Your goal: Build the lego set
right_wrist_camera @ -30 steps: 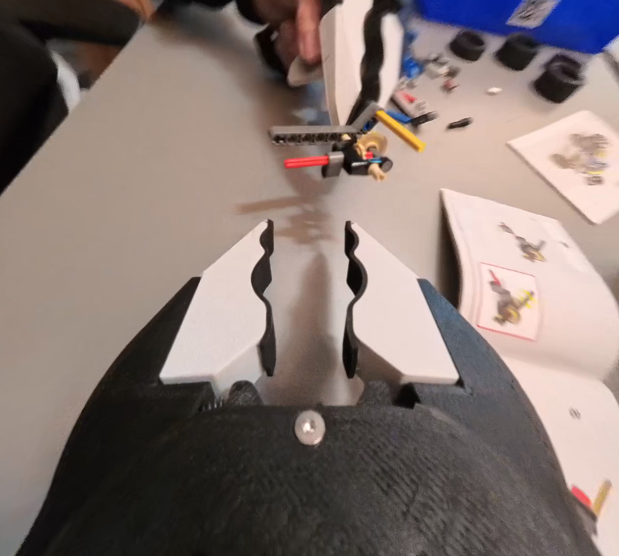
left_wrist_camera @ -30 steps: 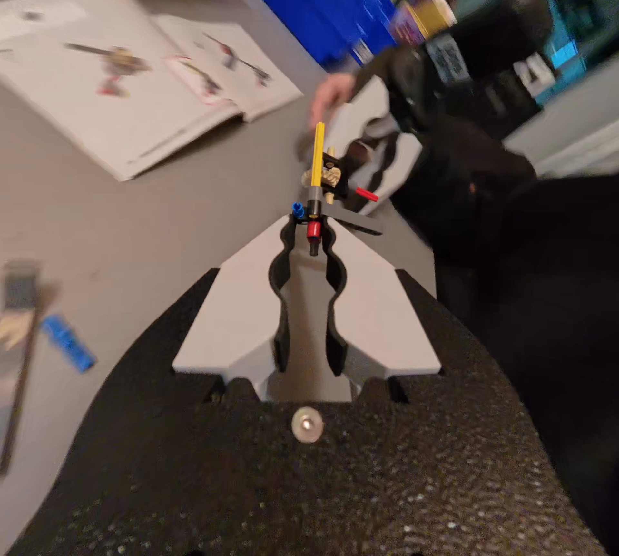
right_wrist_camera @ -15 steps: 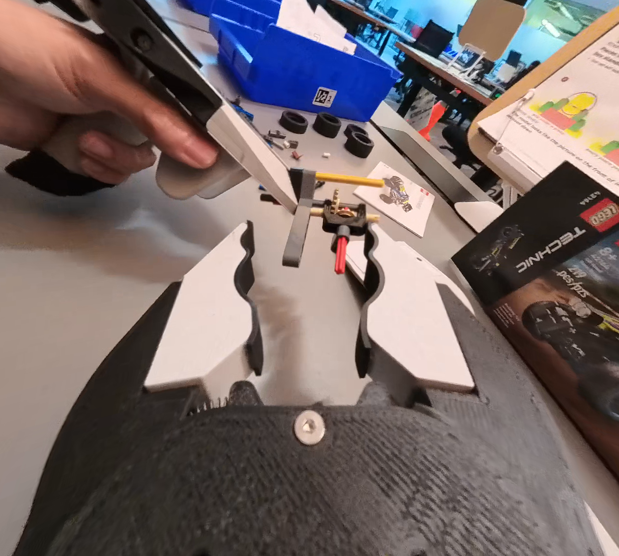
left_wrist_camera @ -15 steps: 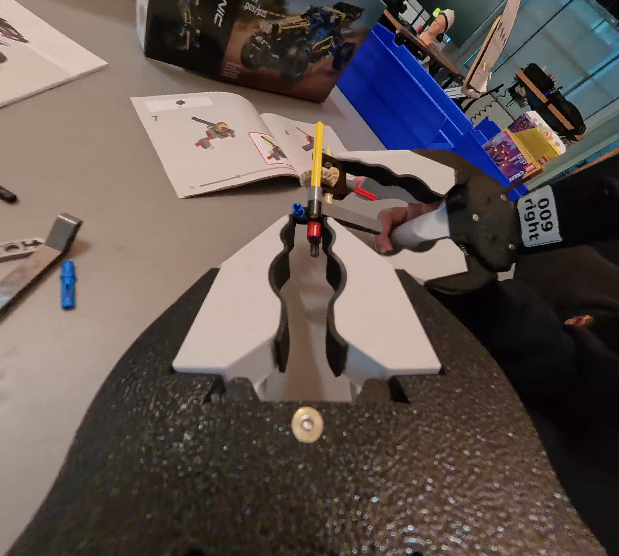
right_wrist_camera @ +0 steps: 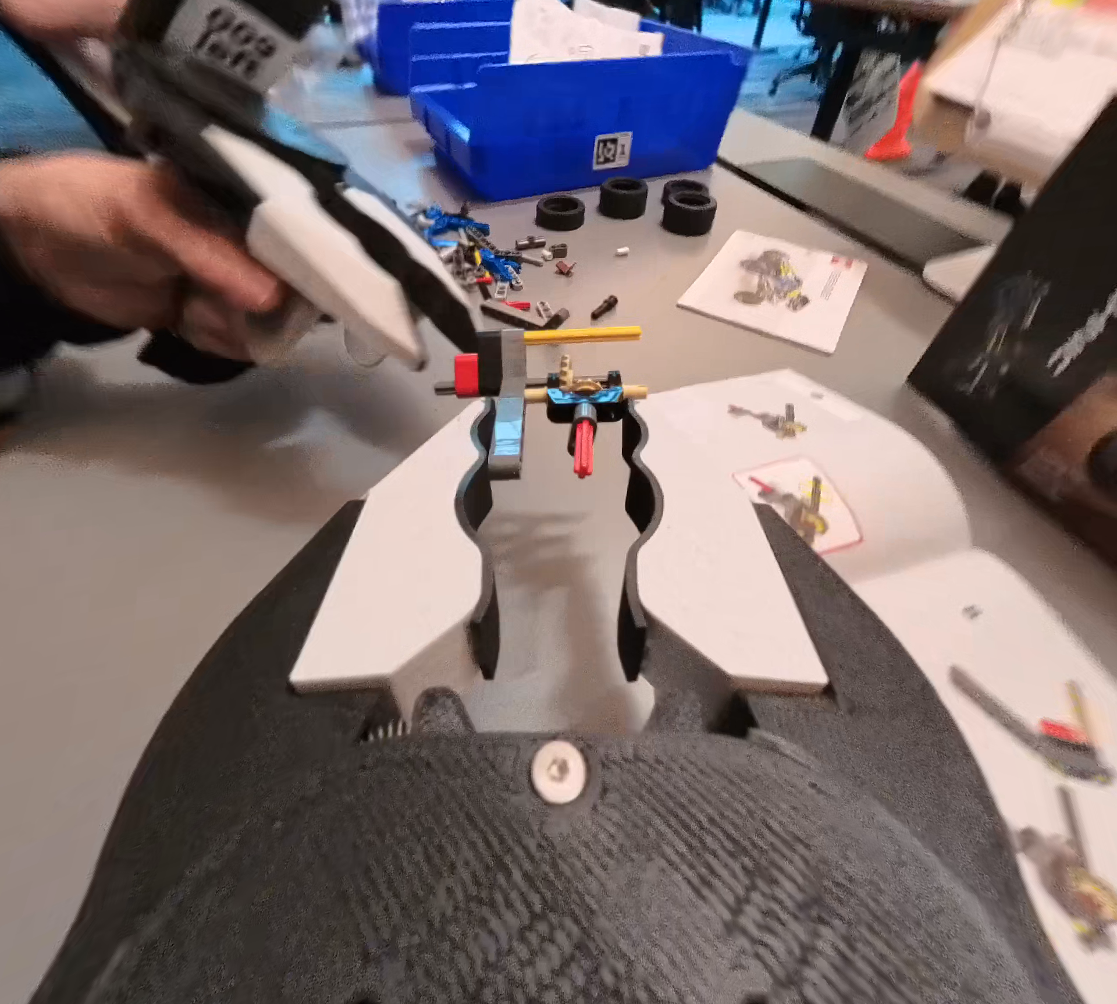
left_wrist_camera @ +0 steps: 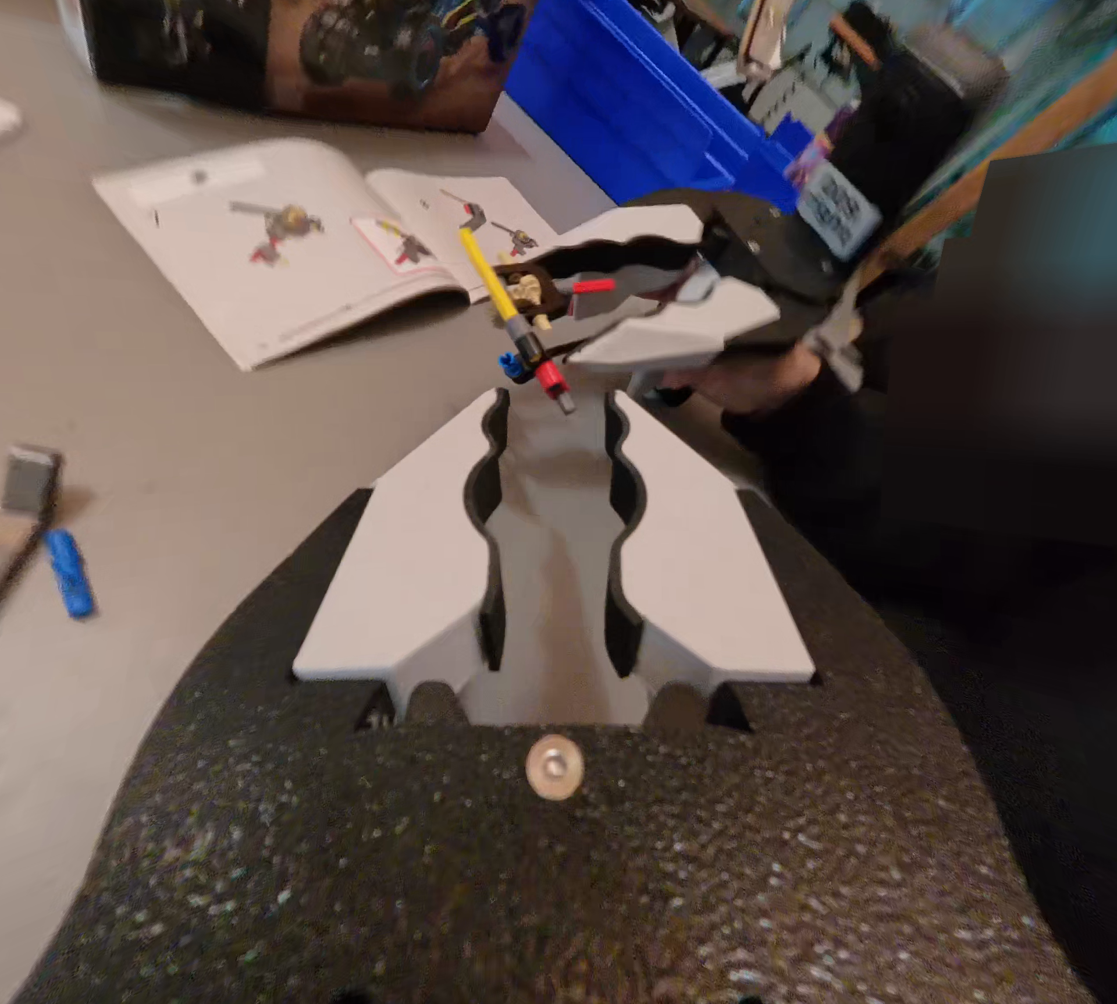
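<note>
A small lego assembly (right_wrist_camera: 580, 394) has a grey beam, a black block with a tan gear, a red axle and a long yellow axle (right_wrist_camera: 580, 334). My right gripper (right_wrist_camera: 556, 415) is shut on it, the beam against one finger and the tan axle end against the other. In the left wrist view the assembly (left_wrist_camera: 526, 298) hangs above the table in the right gripper (left_wrist_camera: 565, 304), which comes in from the right. My left gripper (left_wrist_camera: 553, 403) is open, with the assembly's lower axle end just at its tips. The left gripper also shows in the right wrist view (right_wrist_camera: 447, 349), held by a hand.
An open instruction booklet (left_wrist_camera: 290, 249) lies on the grey table, with the set's box (left_wrist_camera: 290, 7) and blue bins (right_wrist_camera: 574, 116) behind. Three black tyres (right_wrist_camera: 622, 198), a pile of loose parts (right_wrist_camera: 483, 261) and a leaflet (right_wrist_camera: 773, 288) lie beyond. A blue pin (left_wrist_camera: 69, 582) lies at left. The gap from one gripper's tips to the other's is roughly 4 cm. Between my left fingertips and the blue pin (left_wrist_camera: 69, 582) there is roughly 12 cm.
My left gripper has opened and let go of the assembly. My right gripper has closed on it, and the assembly now tilts in its hold.
</note>
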Tool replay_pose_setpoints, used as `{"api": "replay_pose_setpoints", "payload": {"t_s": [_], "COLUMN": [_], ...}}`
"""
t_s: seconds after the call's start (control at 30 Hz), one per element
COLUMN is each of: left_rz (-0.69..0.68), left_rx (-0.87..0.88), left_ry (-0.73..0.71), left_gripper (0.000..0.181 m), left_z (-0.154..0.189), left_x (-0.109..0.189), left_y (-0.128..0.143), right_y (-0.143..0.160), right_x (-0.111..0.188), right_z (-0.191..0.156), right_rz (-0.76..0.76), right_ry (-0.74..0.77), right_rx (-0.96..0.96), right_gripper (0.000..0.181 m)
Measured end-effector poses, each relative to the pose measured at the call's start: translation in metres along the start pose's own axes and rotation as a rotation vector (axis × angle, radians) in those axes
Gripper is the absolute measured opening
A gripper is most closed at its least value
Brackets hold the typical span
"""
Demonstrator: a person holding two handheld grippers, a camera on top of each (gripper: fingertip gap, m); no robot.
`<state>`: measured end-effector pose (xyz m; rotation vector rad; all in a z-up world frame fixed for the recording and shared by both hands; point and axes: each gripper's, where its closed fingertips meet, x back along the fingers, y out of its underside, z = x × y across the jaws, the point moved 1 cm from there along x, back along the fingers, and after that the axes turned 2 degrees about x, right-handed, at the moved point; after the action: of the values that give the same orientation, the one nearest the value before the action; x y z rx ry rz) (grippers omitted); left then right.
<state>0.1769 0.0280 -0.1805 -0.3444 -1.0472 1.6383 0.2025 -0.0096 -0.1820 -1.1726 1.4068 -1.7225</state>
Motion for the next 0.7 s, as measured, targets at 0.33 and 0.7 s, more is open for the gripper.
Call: {"api": "replay_pose_setpoints", "payload": {"t_s": [0.33, 0.7], "left_rz": [0.051, -0.011], "left_rx": [-1.106, -1.376], "left_ry": [-0.275, -0.315], "left_gripper": [0.045, 0.02], "left_z": [0.03, 0.035], "left_x": [0.011, -0.006], "left_y": [-0.017, -0.012], "right_y": [-0.011, -0.022], "right_x": [0.02, 0.021], "right_z": [-0.007, -0.031], "right_rz": [0.201, 0.239], "right_ry": [-0.419, -0.575], "right_rx": [-0.752, -0.804], "right_gripper": [0.039, 0.04]}}
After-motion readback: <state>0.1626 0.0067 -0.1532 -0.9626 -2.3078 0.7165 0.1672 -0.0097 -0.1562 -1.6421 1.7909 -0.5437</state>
